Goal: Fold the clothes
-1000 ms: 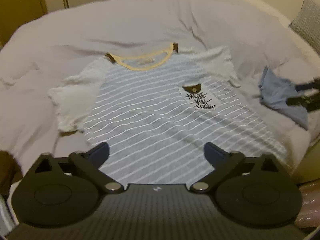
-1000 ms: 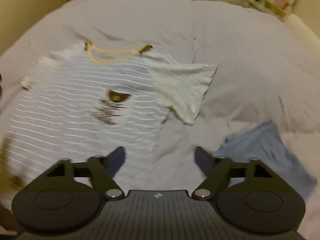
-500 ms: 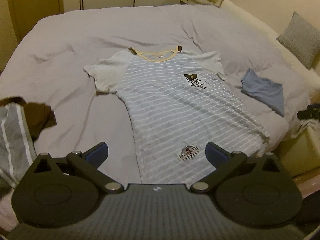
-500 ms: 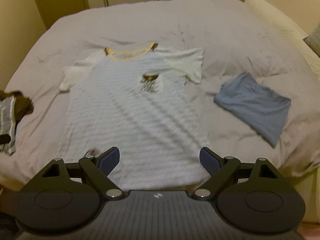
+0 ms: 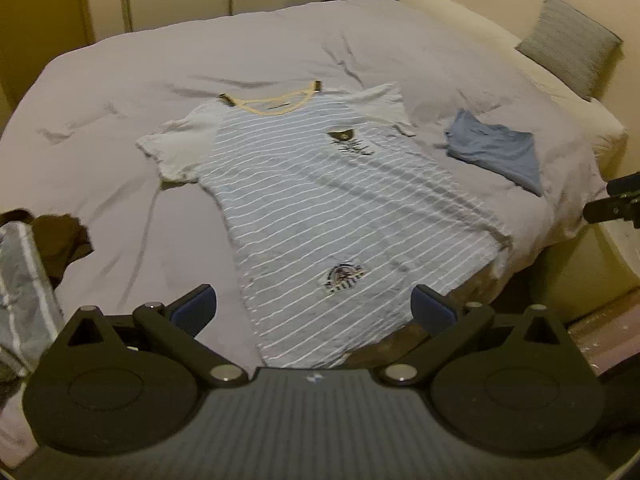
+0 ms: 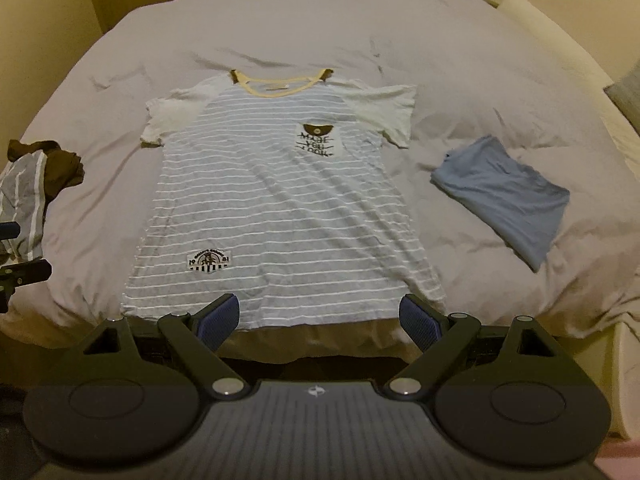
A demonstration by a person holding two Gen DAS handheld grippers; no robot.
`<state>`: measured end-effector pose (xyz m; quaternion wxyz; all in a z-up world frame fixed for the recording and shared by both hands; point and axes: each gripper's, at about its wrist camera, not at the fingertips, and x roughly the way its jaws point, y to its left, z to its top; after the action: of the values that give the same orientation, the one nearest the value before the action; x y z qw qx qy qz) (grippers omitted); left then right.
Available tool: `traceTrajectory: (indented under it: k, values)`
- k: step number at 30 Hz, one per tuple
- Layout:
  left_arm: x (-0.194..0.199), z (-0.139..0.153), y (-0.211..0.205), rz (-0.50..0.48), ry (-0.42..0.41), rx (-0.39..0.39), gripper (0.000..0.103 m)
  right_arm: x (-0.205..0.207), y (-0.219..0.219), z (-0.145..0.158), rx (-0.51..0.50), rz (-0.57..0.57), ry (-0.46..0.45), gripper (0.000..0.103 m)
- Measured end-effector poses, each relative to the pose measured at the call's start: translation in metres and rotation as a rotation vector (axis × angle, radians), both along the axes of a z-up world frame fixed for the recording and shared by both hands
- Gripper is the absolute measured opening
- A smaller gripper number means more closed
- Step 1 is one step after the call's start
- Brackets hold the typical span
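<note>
A blue and white striped T-shirt (image 5: 320,200) with white sleeves and a yellow collar lies flat, front up, on the bed; it also shows in the right wrist view (image 6: 280,200), its hem at the bed's near edge. My left gripper (image 5: 314,308) is open and empty, held above the hem. My right gripper (image 6: 320,316) is open and empty, just in front of the hem. Neither touches the shirt.
A folded blue garment (image 6: 504,192) lies right of the shirt, also seen in the left wrist view (image 5: 496,148). A heap of grey striped and brown clothes (image 6: 32,176) sits at the bed's left edge. The grey bedsheet (image 6: 320,32) stretches behind. A pillow (image 5: 572,44) lies far right.
Both grippers have pulled back from over the shirt towards the bed's near edge, so the whole shirt now shows. The shirt lies as before.
</note>
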<state>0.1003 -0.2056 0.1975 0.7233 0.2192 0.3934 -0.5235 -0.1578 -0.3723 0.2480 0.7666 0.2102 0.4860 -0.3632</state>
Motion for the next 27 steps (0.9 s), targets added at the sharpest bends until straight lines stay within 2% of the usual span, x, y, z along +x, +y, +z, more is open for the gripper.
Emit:
traceTrajectory:
  k: [6,17,27]
  values:
    - [-0.01,-0.001,-0.007,-0.052,-0.006,0.015,0.102,-0.019,0.006,-0.001,0.006,-0.041,0.007,0.089]
    - [-0.02,-0.024,0.008,-0.093,0.048,0.082,0.102,-0.03,0.032,-0.019,0.052,-0.067,0.064,0.089]
    - [0.005,-0.025,0.007,-0.075,0.029,0.084,0.102,0.003,0.027,-0.025,0.062,-0.032,0.046,0.089]
